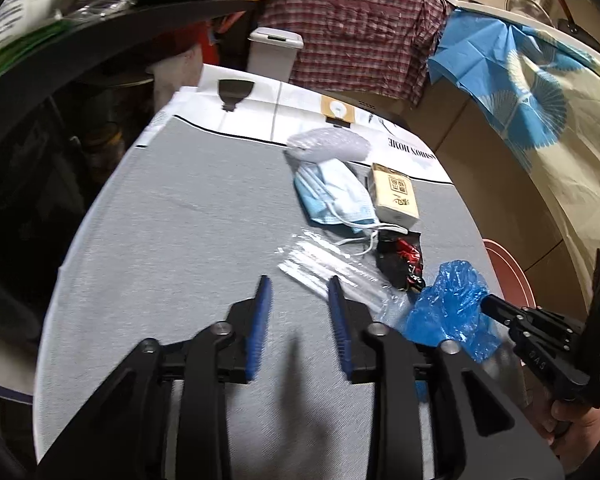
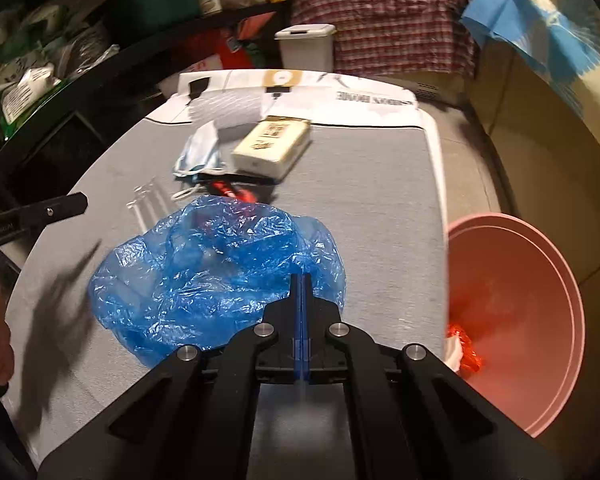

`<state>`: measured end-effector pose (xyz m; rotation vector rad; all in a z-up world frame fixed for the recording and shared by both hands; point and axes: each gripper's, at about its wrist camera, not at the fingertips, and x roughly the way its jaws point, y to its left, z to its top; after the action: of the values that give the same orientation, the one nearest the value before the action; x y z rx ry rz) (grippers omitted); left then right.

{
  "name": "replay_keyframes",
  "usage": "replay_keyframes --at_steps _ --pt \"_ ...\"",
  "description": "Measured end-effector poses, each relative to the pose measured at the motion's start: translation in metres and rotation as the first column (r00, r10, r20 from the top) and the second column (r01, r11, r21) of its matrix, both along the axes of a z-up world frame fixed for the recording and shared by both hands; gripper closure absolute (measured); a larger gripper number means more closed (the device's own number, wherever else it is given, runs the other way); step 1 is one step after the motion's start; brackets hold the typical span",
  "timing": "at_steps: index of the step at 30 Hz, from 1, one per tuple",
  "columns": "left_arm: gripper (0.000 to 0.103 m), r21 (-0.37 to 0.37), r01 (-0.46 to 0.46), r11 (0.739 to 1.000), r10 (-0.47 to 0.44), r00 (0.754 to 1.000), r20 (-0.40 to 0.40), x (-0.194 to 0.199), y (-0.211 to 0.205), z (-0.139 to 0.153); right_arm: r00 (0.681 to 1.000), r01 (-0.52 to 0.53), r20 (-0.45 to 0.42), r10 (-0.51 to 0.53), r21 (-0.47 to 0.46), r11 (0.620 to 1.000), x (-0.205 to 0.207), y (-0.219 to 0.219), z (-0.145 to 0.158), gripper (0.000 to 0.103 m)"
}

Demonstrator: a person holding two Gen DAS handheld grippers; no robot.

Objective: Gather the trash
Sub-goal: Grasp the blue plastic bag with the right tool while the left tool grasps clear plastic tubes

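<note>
- At the table's right-hand edge, seen from the right wrist view, the right gripper [image 2: 302, 280] has its blue pads pressed together on the near rim of the crumpled blue plastic bag [image 2: 216, 276]; the film bunches right at the tips, so I judge it pinched.
- Beside that edge, low and to the right of the jaws, sits the pink basin [image 2: 540, 264] with a piece of red wrapper [image 2: 466, 350] already in it; the bag lies left of the tips, the basin right, so the carry runs sideways across the table edge.
- Over the grey tablecloth [image 1: 172, 216], the left gripper [image 1: 298, 292] stands with jaws partly apart and nothing between them.
- Just past its right finger lies the clear plastic wrapper [image 1: 320, 264], long axis slanting away to the right; the left hand is the nearer one.
- Farther off lie the black-and-red wrapper [image 1: 400, 264], face mask [image 1: 332, 196] and small cardboard box [image 1: 394, 196].
</note>
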<state>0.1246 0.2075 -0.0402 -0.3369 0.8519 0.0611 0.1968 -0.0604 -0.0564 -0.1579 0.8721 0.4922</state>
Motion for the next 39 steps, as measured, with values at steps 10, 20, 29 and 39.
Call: replay_keyframes --at_steps 10,20,29,39 --pt "0.042 -0.031 -0.041 0.999 0.040 0.999 -0.038 0.026 -0.016 -0.018 0.999 0.033 -0.043 -0.033 0.007 0.999 0.008 -0.007 -0.006 0.082" --pt "0.041 -0.019 -0.025 1.000 0.023 0.996 -0.089 0.043 -0.038 -0.034 0.995 0.032 -0.091 -0.029 0.033 0.999 0.017 -0.003 -0.019 0.056" --pt "0.043 0.059 0.011 0.998 -0.004 0.993 -0.116 0.046 -0.046 -0.039 0.996 0.004 -0.084 -0.003 0.007 1.000 0.017 0.003 -0.023 0.070" --pt "0.095 0.089 0.056 0.994 -0.047 0.994 -0.103 0.043 -0.050 -0.036 0.998 -0.035 -0.055 0.036 0.015 0.999 0.009 0.006 -0.016 0.099"
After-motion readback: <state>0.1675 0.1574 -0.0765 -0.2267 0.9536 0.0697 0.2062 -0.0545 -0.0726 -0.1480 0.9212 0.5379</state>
